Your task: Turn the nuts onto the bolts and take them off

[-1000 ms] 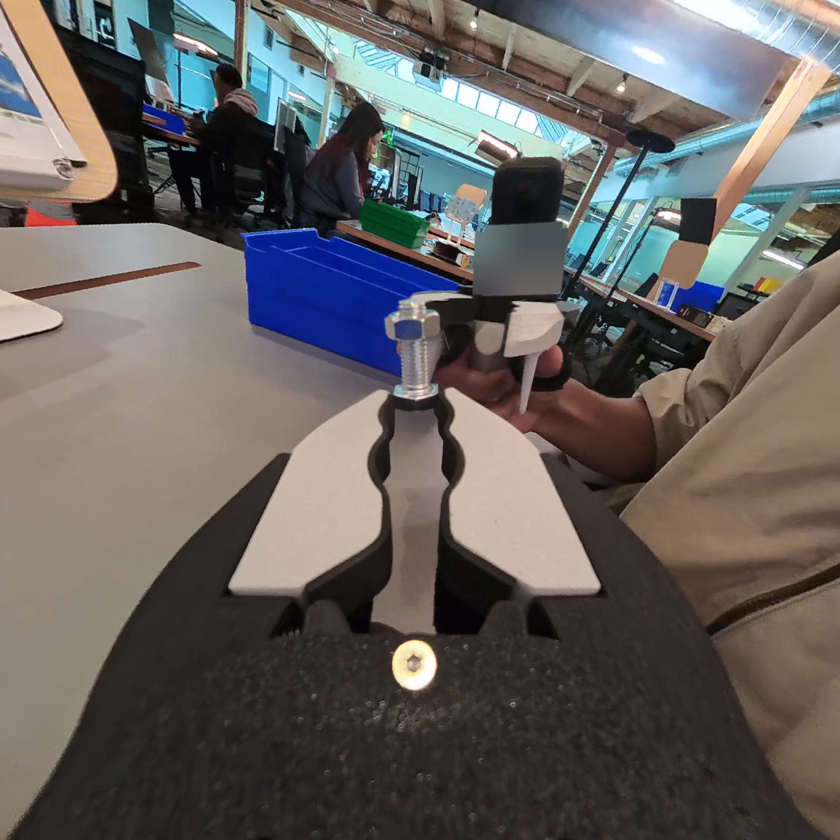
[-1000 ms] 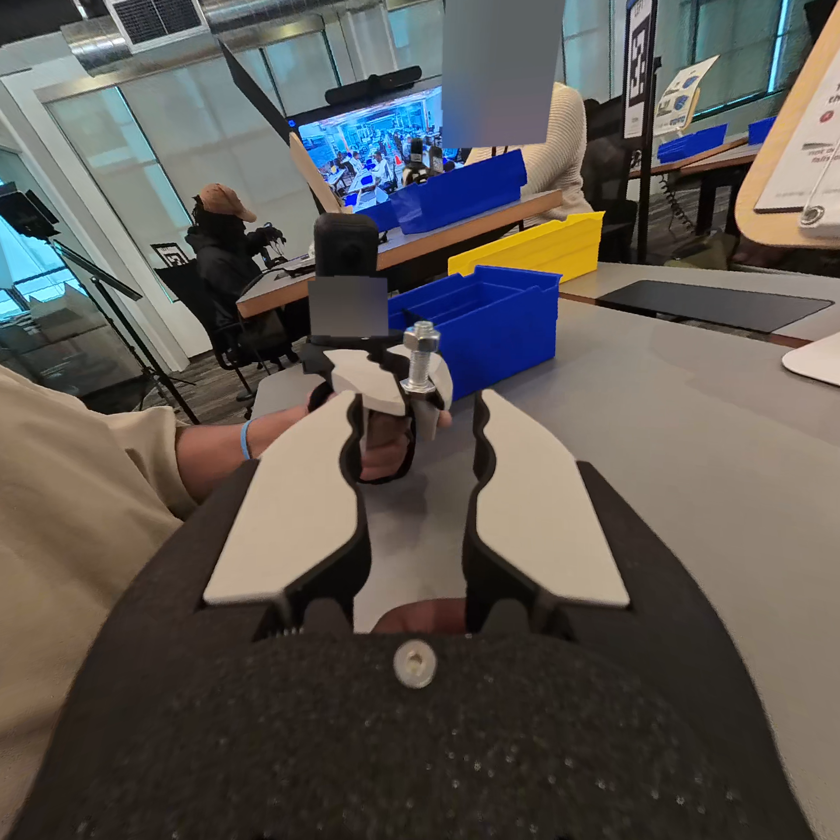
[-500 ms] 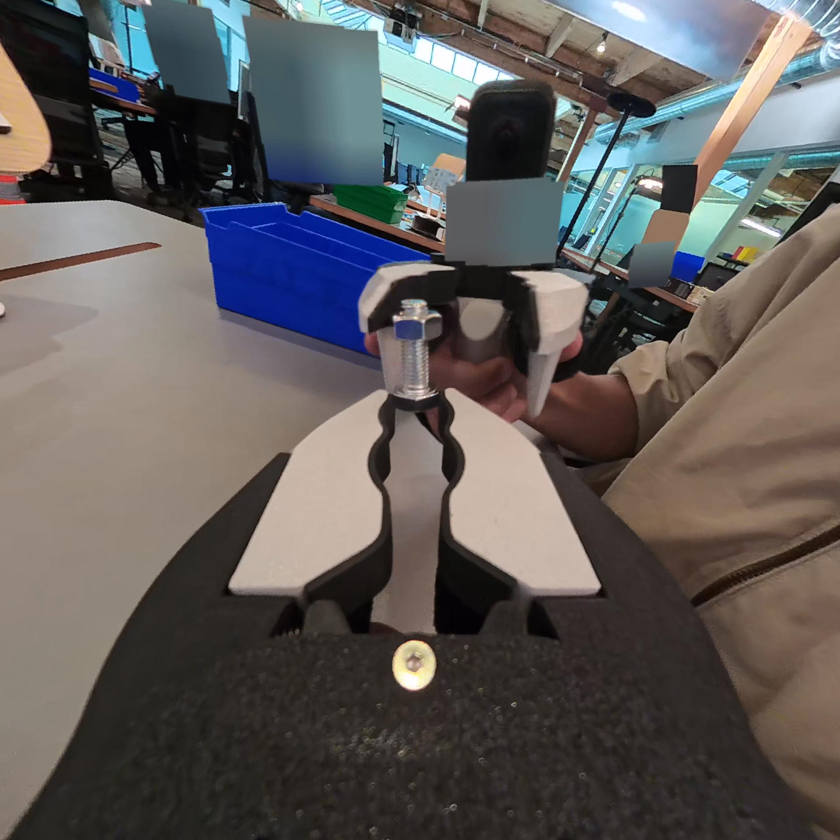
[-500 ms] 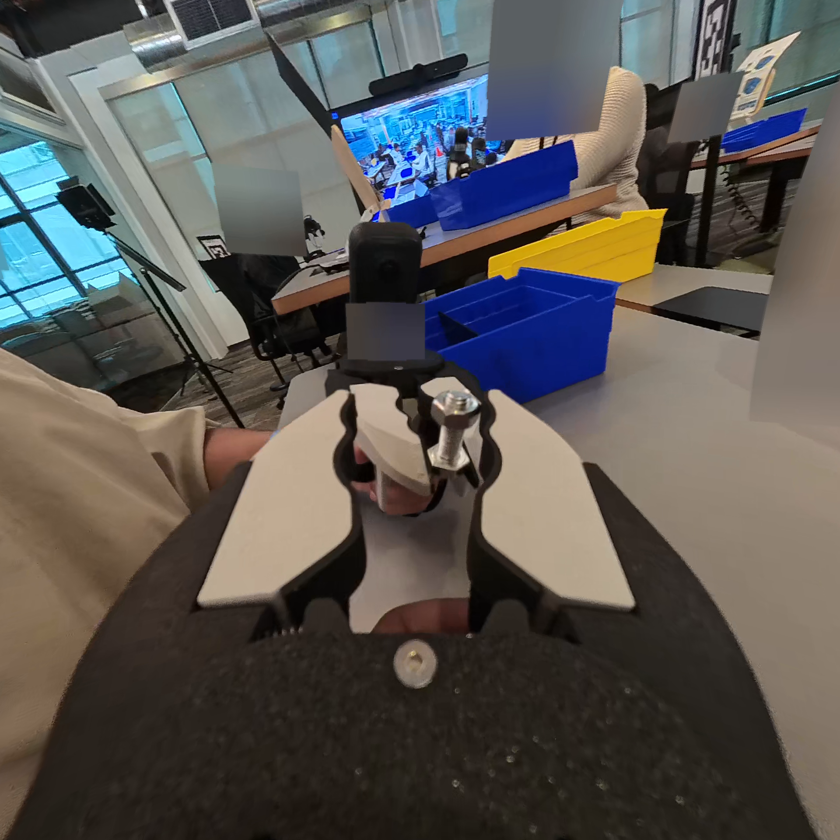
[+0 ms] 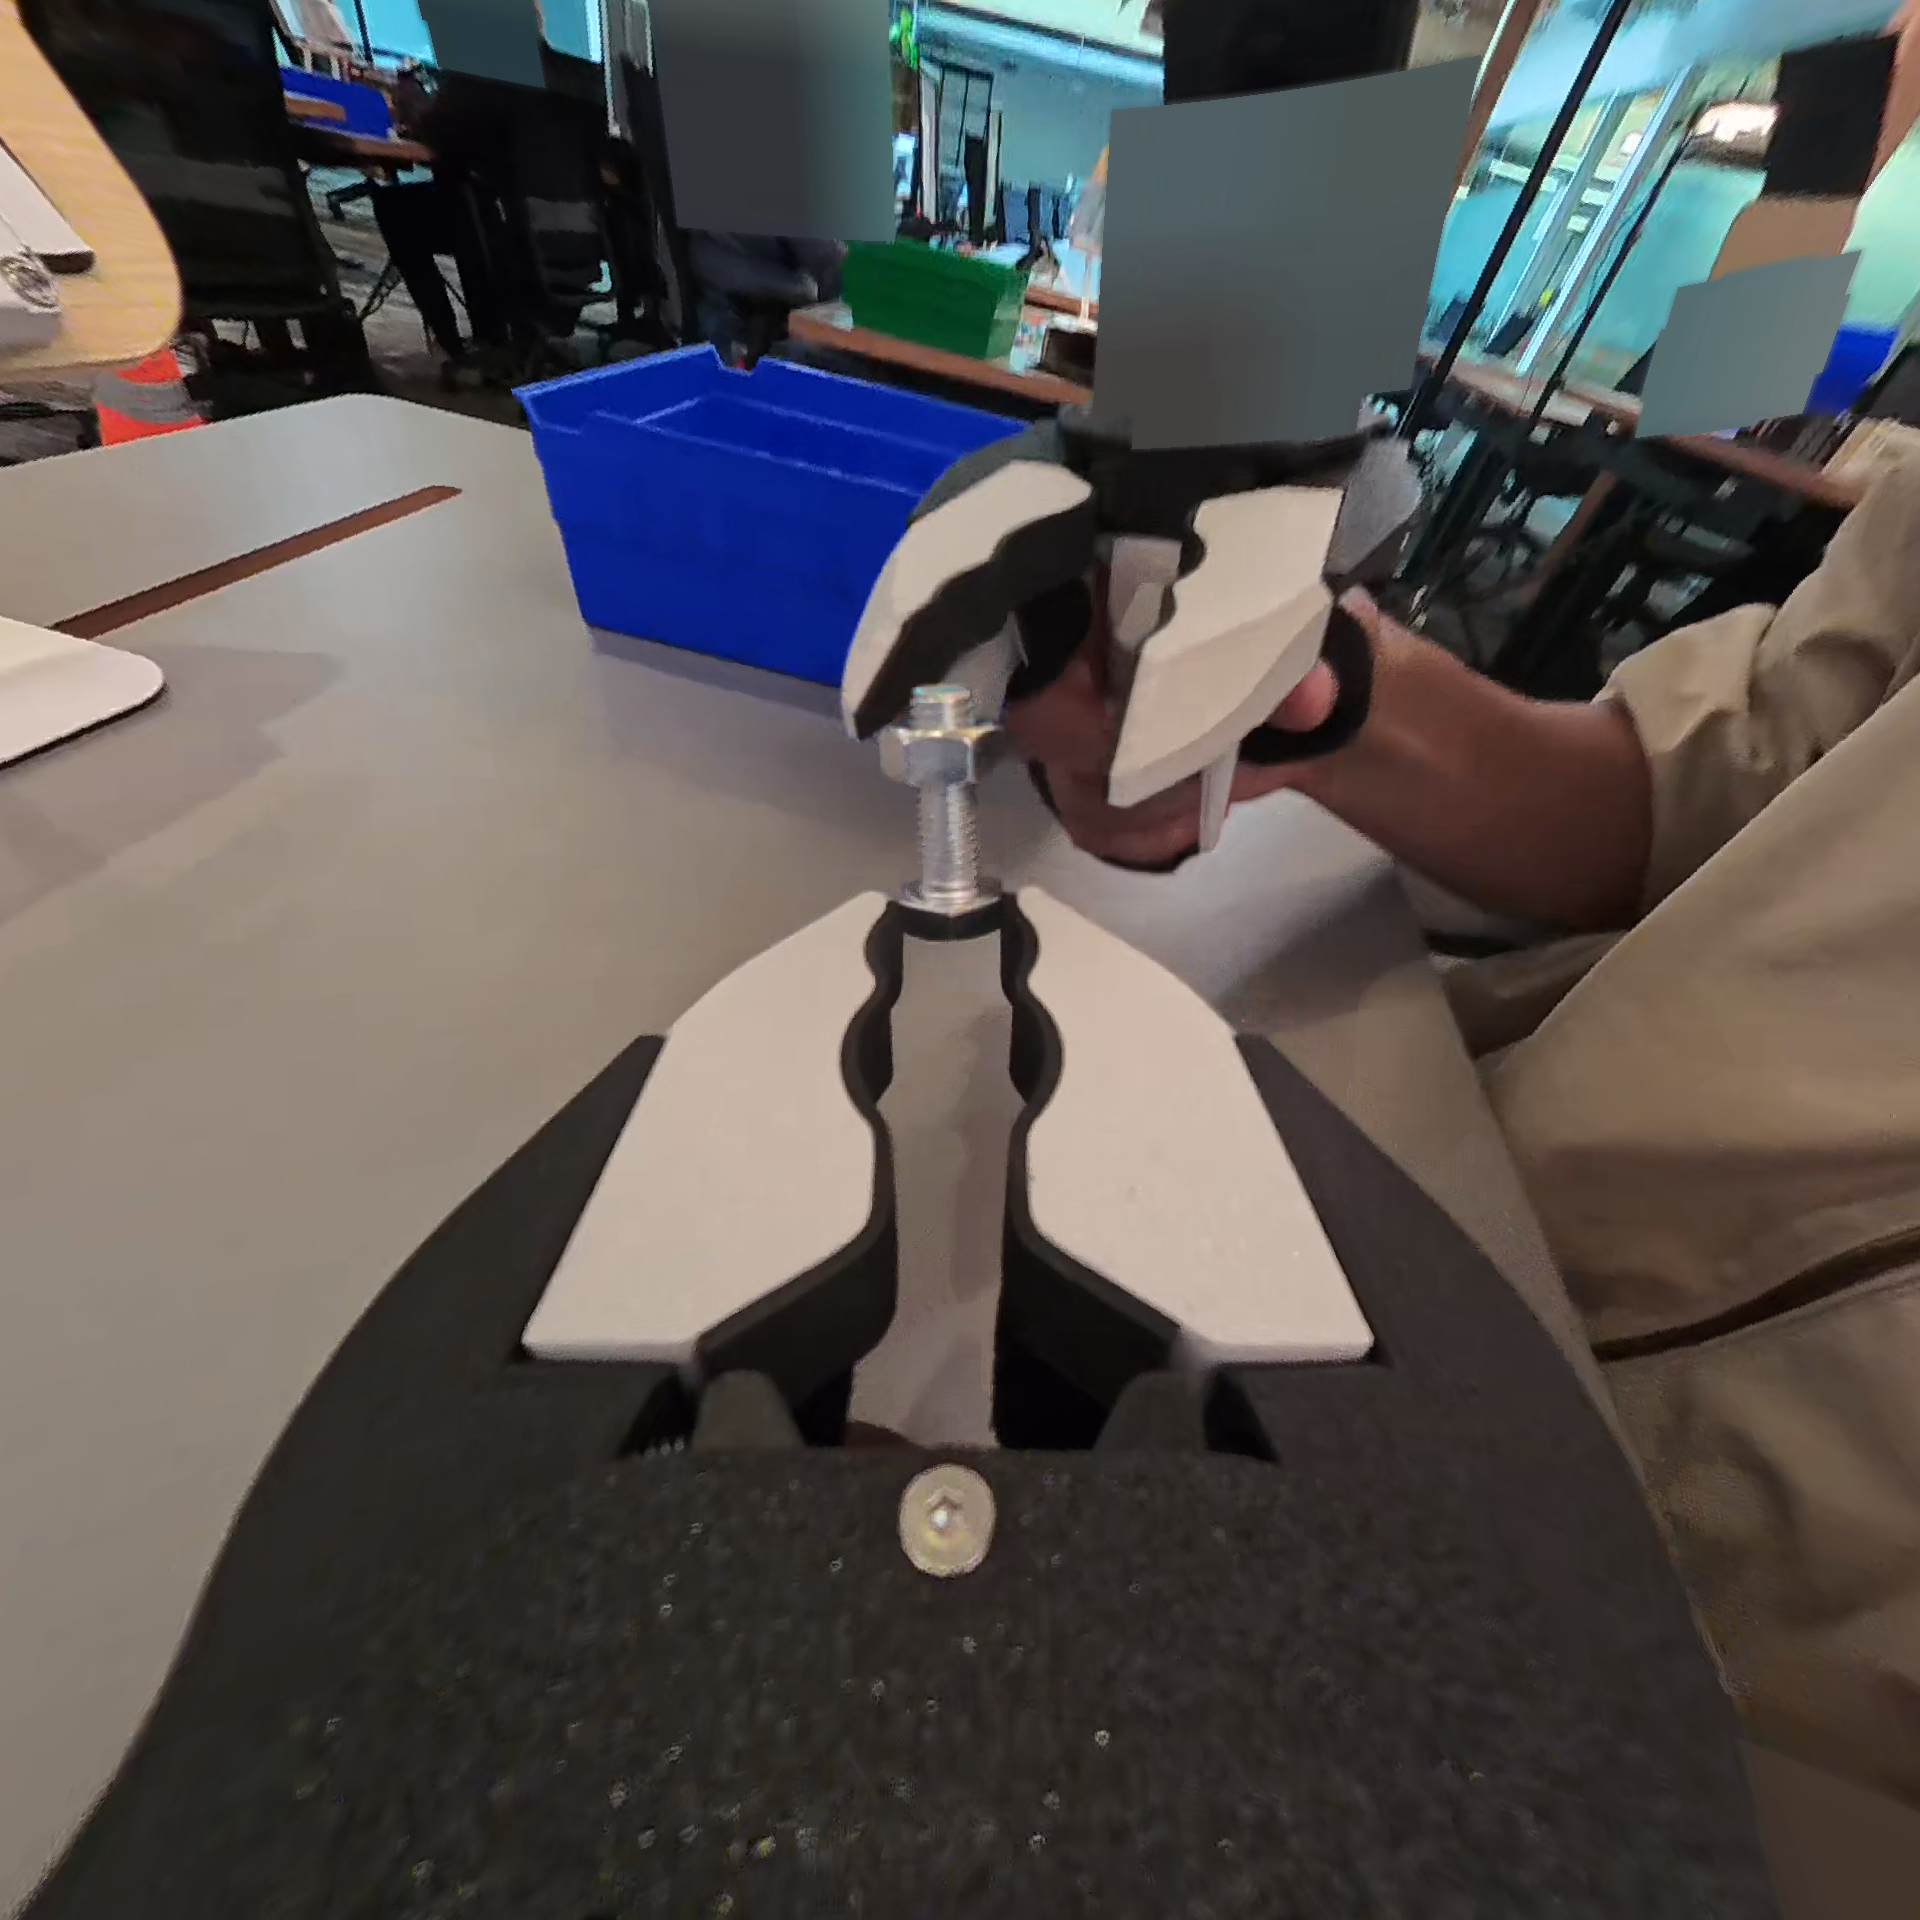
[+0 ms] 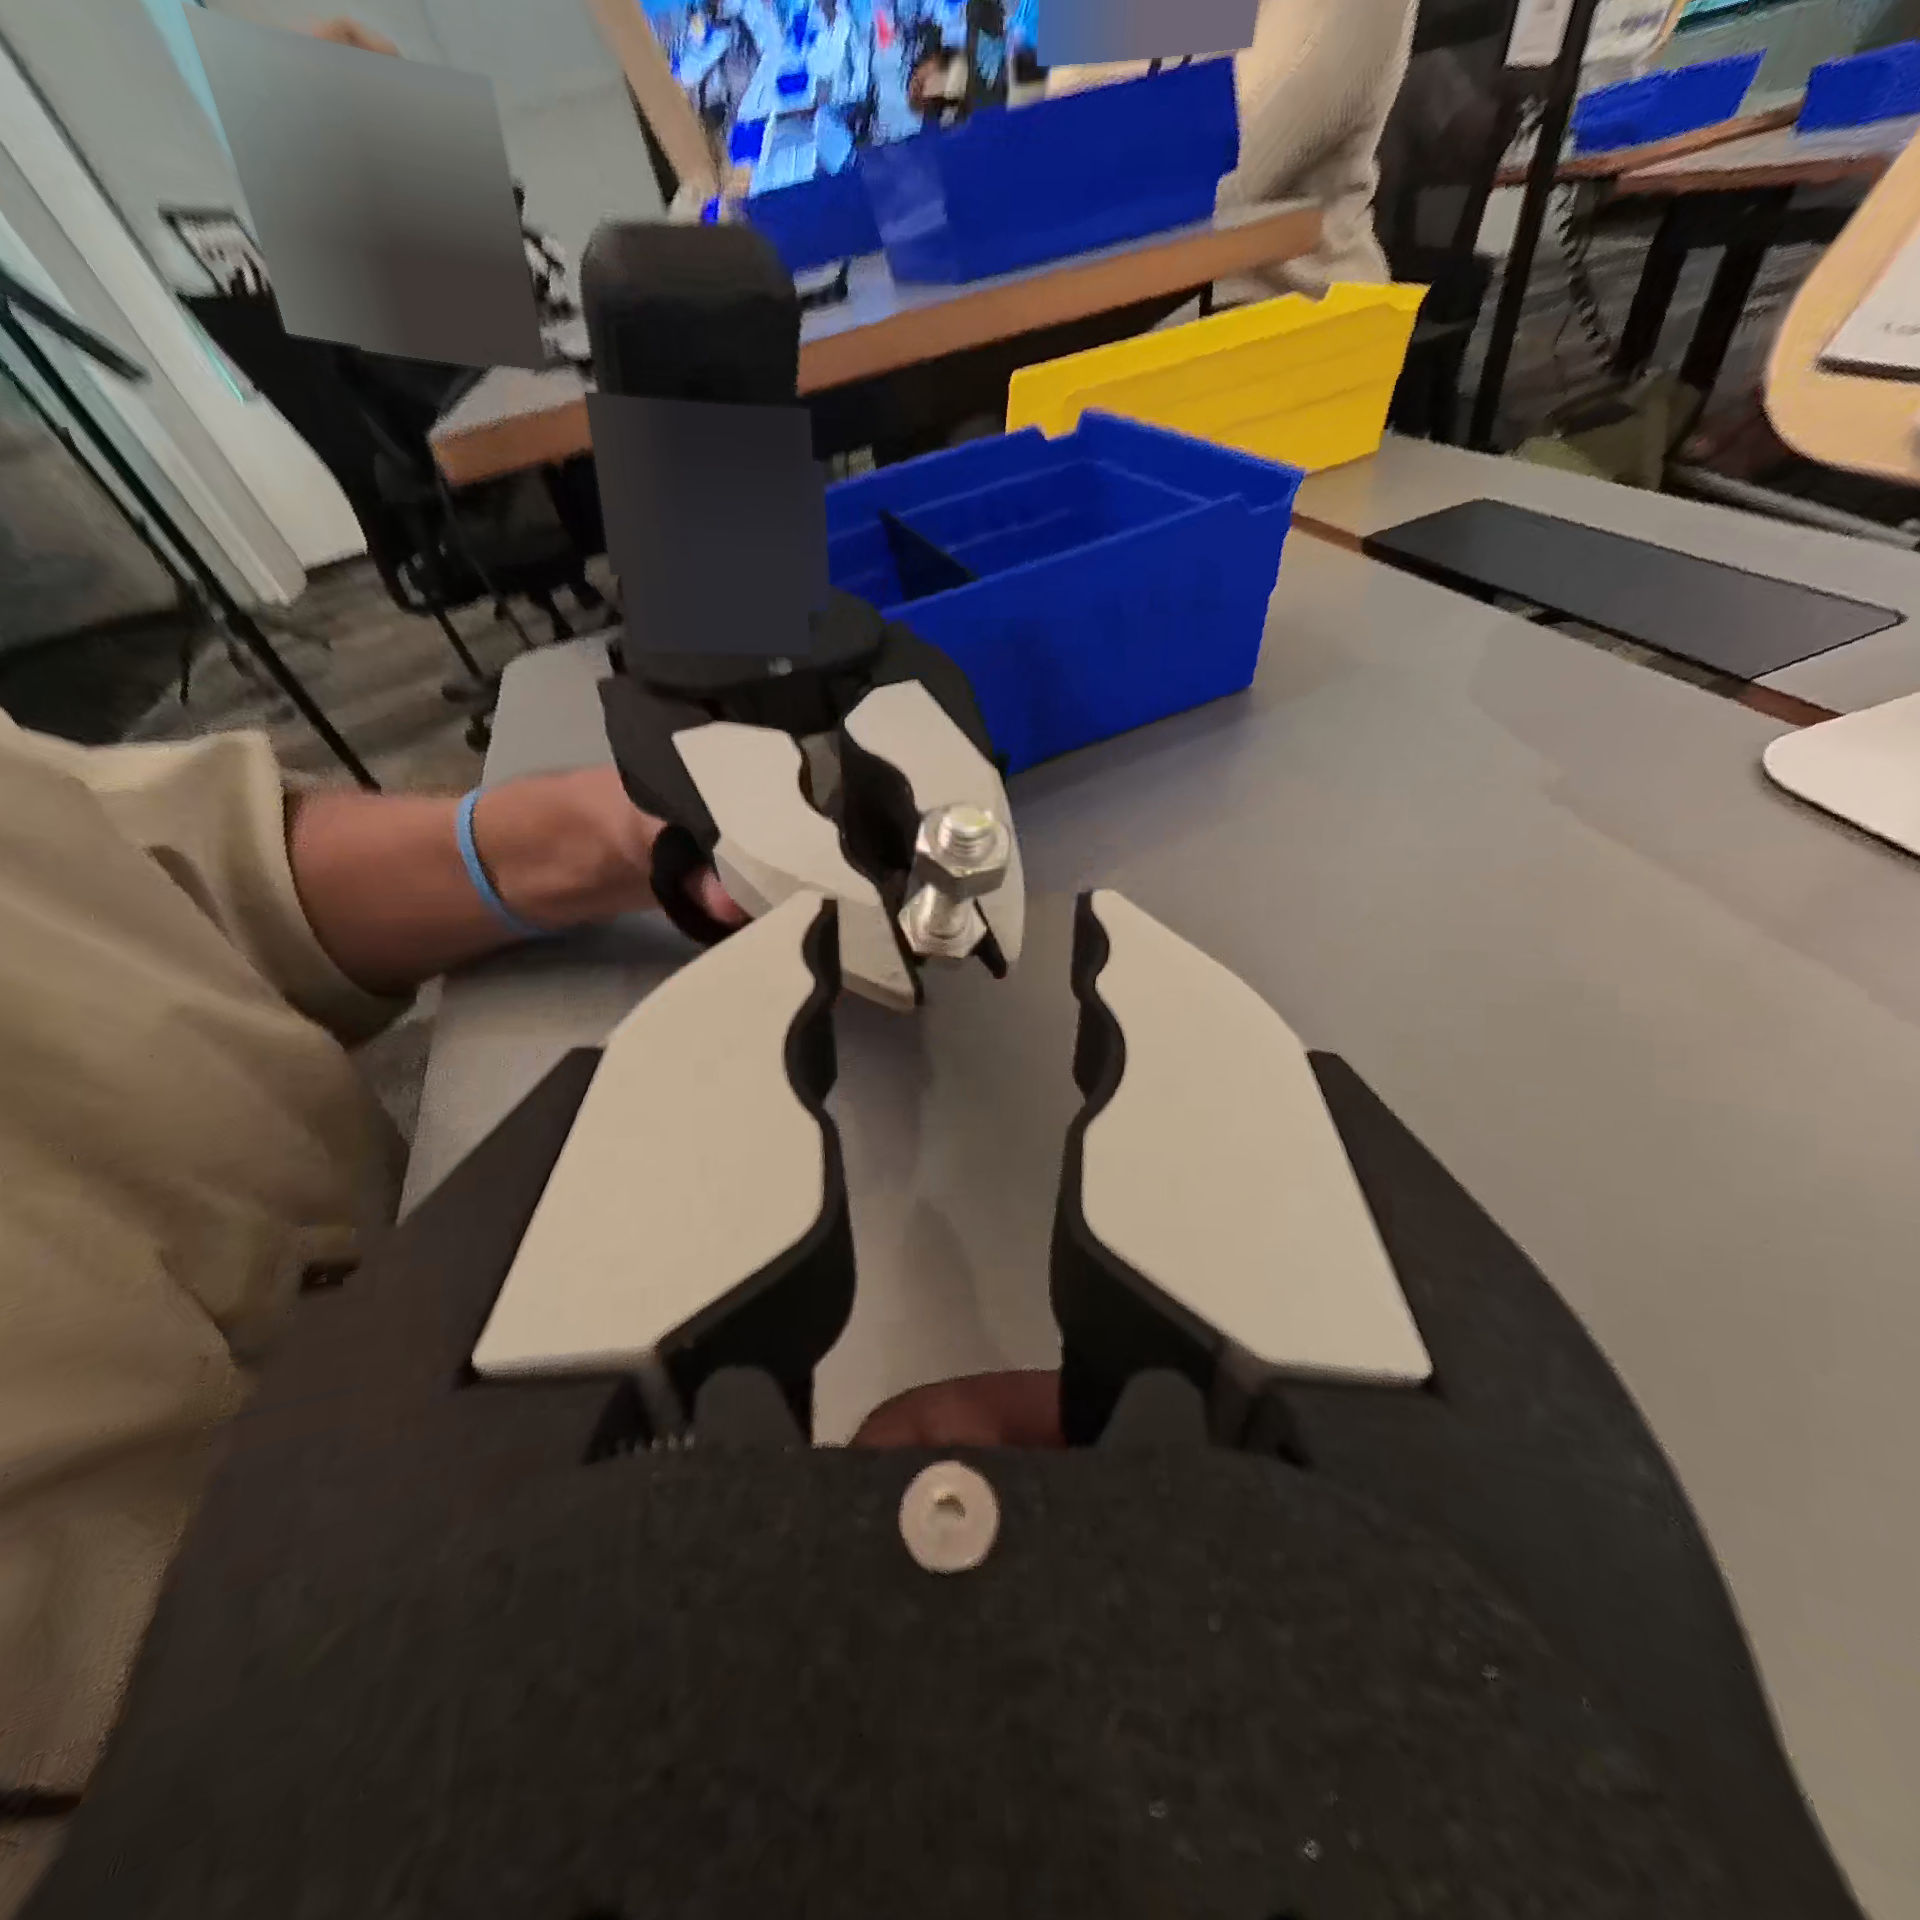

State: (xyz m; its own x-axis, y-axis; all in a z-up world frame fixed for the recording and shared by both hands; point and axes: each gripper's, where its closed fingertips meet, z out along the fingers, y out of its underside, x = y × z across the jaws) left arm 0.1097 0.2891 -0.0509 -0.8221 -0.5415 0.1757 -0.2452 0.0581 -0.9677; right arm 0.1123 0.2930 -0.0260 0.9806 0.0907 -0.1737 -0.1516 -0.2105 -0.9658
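Note:
My left gripper (image 5: pixel 945 920) is shut on the head of a silver bolt (image 5: pixel 943 831) and holds it upright above the grey table (image 5: pixel 416 831). A silver hex nut (image 5: pixel 938 753) sits near the top of the bolt's thread. My right gripper (image 6: pixel 954 920) is open and empty. The nut (image 6: pixel 961 854) lies just beyond its fingertips, in line with the gap. In the left wrist view the right gripper (image 5: pixel 1013 748) faces me, with one finger (image 5: pixel 966 582) over the bolt's top. In the right wrist view the left gripper (image 6: pixel 940 951) shows with the bolt (image 6: pixel 940 914) tilted towards me.
A blue divided bin (image 5: pixel 748 520) stands on the table behind the bolt; it also shows in the right wrist view (image 6: pixel 1091 613). A yellow bin (image 6: pixel 1226 364), a black mat (image 6: pixel 1631 603) and a white object (image 6: pixel 1860 774) lie farther right. People sit at tables behind. Both grippers' tips are close together, under 4 cm apart. From either gripper's tips it is about 35 cm to the white object (image 6: pixel 1860 774).
My right gripper has closed in on the bolt, and its open fingers now reach the nut. Both grippers have come lower and nearer to each other. The left stays shut on the bolt.

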